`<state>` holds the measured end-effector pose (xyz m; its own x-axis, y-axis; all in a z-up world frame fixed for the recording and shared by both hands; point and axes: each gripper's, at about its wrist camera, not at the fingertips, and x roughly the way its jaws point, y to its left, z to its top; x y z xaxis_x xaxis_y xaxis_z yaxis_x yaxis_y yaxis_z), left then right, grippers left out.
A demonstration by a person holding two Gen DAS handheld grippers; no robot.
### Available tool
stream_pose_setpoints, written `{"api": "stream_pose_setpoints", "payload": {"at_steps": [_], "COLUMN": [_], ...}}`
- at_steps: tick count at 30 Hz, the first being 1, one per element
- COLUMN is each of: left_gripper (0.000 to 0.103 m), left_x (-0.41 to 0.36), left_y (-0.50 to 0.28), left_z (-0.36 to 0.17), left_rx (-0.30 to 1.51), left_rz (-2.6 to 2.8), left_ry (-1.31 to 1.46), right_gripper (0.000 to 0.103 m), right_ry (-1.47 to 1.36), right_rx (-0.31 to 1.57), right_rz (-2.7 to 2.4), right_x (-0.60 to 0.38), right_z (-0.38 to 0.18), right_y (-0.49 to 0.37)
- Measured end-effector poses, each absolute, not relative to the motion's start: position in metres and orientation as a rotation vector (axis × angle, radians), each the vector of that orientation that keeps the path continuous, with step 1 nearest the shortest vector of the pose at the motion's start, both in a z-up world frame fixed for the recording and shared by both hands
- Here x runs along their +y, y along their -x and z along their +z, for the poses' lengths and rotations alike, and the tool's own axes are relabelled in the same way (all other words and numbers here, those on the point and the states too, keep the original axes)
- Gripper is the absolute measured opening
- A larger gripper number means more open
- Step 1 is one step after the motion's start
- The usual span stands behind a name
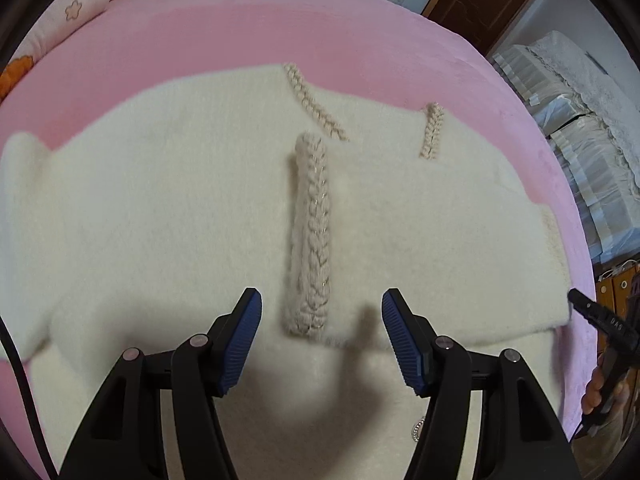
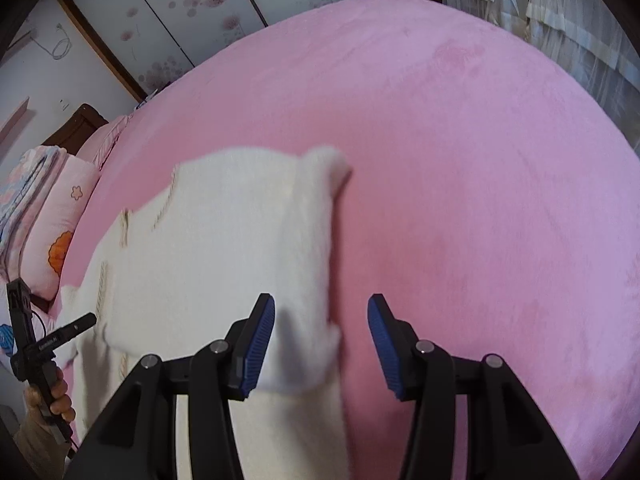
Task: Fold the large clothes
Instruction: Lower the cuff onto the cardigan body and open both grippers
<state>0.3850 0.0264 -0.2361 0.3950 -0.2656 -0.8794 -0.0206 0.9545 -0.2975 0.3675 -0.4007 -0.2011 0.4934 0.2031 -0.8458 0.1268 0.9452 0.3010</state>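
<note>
Below both parted tools, left tool (image 1: 322, 336) and right tool (image 2: 321, 344), lies the sweater (image 1: 160, 220).

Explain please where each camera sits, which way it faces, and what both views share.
Left wrist: on the left gripper, jaws open, looking down at the cream knitted sweater; the right hand shows at the edge.
Right wrist: on the right gripper, jaws open, facing the sweater's edge and the pink bedspread; the left hand shows.
Shared: sweater, bedspread, flower pillow.

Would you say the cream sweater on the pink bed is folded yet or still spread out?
Partly folded: the cream sweater has a panel doubled over its body, with the braided trim lying on top, on the pink bed.
</note>
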Motion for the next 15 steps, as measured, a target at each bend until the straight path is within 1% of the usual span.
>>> {"api": "stream_pose_setpoints", "payload": {"at_steps": [1, 2, 3, 4, 5, 6, 10, 11, 12, 14, 15], "left_gripper": [0.057, 0.046, 0.026, 0.022, 0.020, 0.019, 0.019, 0.020, 0.020, 0.020, 0.021], "left_x": [0.025, 0.025, 0.024, 0.022, 0.020, 0.017, 0.011, 0.009, 0.008, 0.004, 0.004], "left_y": [-0.378, -0.379, -0.380, -0.379, -0.378, -0.377, -0.374, -0.374, -0.374, -0.374, -0.370], "left_z": [-0.240, -0.243, -0.246, -0.248, -0.250, -0.252, -0.261, -0.259, -0.255, -0.244, -0.239], "left_rx": [1.159, 1.157, 1.153, 1.146, 1.128, 1.120, 1.111, 1.112, 1.117, 1.105, 1.086], "left_rz": [-0.146, -0.135, -0.129, -0.107, -0.089, -0.075, -0.048, -0.043, -0.042, -0.055, -0.061], "left_ry": [0.289, 0.305, 0.309, 0.294, 0.271, 0.255, 0.202, 0.186, 0.175, 0.180, 0.183], "right_gripper": [0.049, 0.049, 0.049, 0.048, 0.036, 0.016, 0.018, 0.024, 0.033, 0.040, 0.040], "right_ry": [-0.339, -0.341, -0.351, -0.362, -0.355, -0.332, -0.198, -0.187, -0.182, -0.165, -0.160], "right_rx": [1.070, 1.077, 1.079, 1.072, 1.058, 1.052, 1.080, 1.073, 1.065, 1.052, 1.043], "right_rz": [0.045, 0.044, 0.044, 0.049, 0.056, 0.043, -0.033, -0.048, -0.067, -0.102, -0.108], "right_x": [-0.398, -0.400, -0.397, -0.395, -0.389, -0.385, -0.363, -0.362, -0.361, -0.362, -0.361], "right_z": [-0.207, -0.212, -0.216, -0.218, -0.219, -0.219, -0.233, -0.235, -0.233, -0.224, -0.219], "right_y": [-0.366, -0.369, -0.370, -0.371, -0.371, -0.371, -0.369, -0.368, -0.367, -0.362, -0.359]}}
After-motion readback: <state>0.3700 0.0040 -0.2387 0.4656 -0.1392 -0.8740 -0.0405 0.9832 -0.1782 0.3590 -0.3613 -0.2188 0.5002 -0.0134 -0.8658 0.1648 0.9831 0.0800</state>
